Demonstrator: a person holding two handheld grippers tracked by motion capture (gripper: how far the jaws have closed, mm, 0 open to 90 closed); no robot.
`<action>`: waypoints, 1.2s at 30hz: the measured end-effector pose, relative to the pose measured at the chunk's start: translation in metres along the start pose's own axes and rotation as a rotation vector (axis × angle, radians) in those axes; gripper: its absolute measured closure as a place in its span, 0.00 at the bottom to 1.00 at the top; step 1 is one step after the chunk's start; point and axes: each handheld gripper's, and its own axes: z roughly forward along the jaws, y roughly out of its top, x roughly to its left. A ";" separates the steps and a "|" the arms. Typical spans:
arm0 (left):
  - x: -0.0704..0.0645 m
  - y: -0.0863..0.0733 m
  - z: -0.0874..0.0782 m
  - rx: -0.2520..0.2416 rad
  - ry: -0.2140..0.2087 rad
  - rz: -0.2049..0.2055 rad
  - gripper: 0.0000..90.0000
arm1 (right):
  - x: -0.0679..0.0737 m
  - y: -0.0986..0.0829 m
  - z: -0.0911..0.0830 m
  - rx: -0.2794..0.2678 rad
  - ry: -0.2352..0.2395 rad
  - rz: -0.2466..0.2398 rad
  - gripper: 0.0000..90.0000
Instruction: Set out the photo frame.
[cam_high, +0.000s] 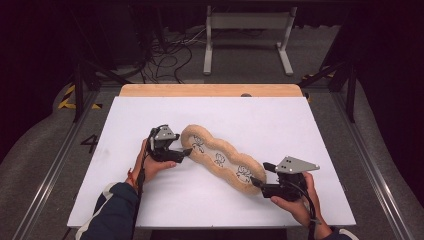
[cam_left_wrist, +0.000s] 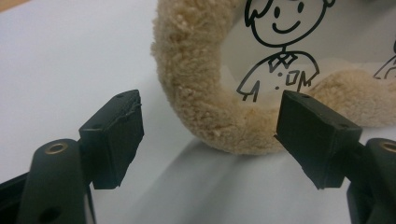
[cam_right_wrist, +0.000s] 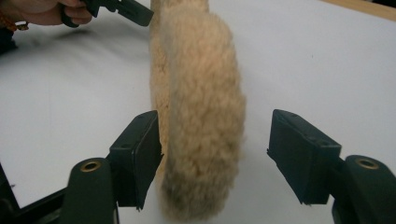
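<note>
From the high view, the fleecy tan cushion (cam_high: 222, 159) lies flat on the white bench (cam_high: 300, 135), running on a slant from centre toward my right. It is long and lobed, with a pale middle printed with small cartoon figures. My left hand-held gripper (cam_high: 186, 151) sits at its far-left end and my right hand-held gripper (cam_high: 256, 184) at its near-right end — one at each tip.

In the left gripper view, my jaws stand wide apart and hold nothing. The curved fleece rim (cam_left_wrist: 196, 93) lies just ahead between them, and one jaw seems to reach over the printed panel (cam_left_wrist: 280, 60), though I cannot tell whether it touches.

In the right gripper view, my jaws are likewise spread and unclenched. The cushion's rounded end (cam_right_wrist: 201, 130) sits between them, close to one jaw and clear of the other.

As I judge it, both ends are lined up but neither is gripped — closing, lifting and whatever follows are all still to do.
</note>
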 end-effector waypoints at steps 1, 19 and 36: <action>-0.001 0.000 0.001 0.004 -0.008 -0.005 0.29 | 0.000 -0.004 0.000 0.008 0.002 0.007 0.39; 0.001 -0.002 0.001 0.007 -0.023 -0.016 0.57 | -0.004 -0.021 0.005 -0.013 0.014 0.017 0.69; -0.005 -0.013 -0.012 -0.003 -0.017 -0.042 0.57 | -0.016 -0.018 0.013 -0.023 -0.015 0.005 0.69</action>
